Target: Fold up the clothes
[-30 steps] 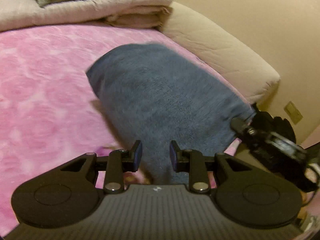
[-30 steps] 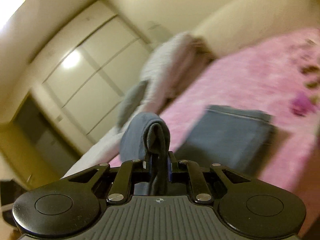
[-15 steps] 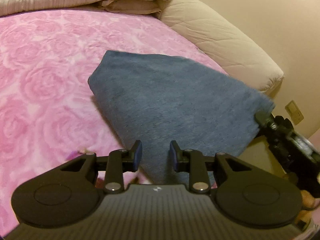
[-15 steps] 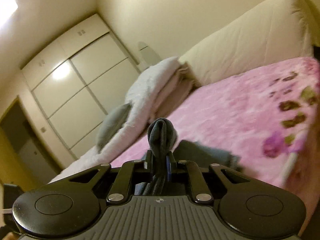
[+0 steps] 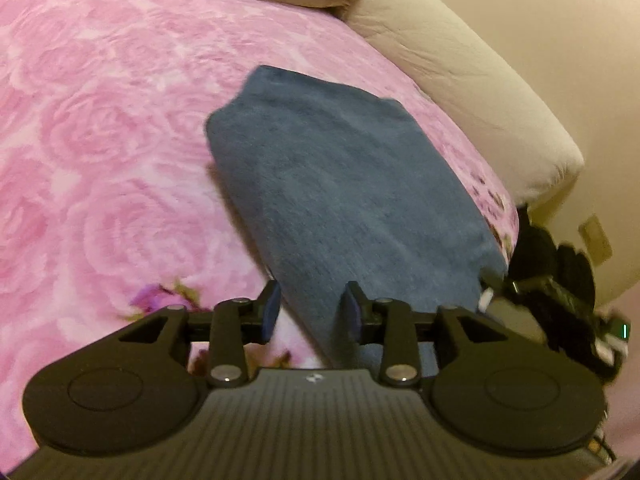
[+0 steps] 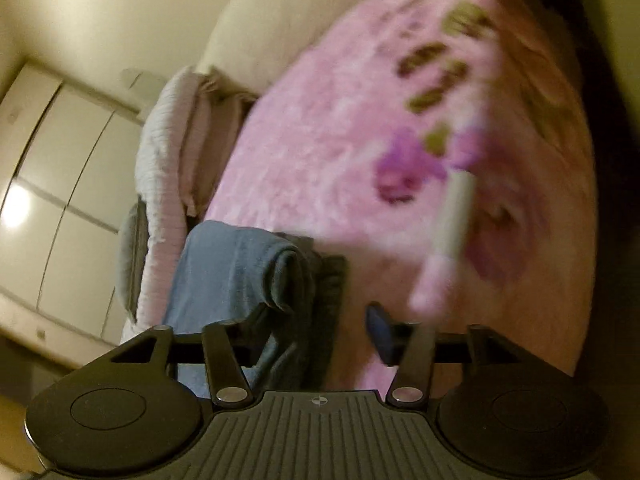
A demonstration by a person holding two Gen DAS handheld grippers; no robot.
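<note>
Fold just laid: blue towel [image 5: 344, 200] on pink bedspread [image 5: 100, 140], frame centre. Right gripper [image 6: 320, 332] and left gripper [image 5: 312, 312] fingers just opening, released. Next: flatten or refold.

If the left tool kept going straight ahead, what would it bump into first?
Most likely the folded blue towel: it lies right between and ahead of the left tool's open fingers, on the pink blanket.

No readable text, label, brand or number anywhere in either view; only small unlettered marks, too blurred to make out
</note>
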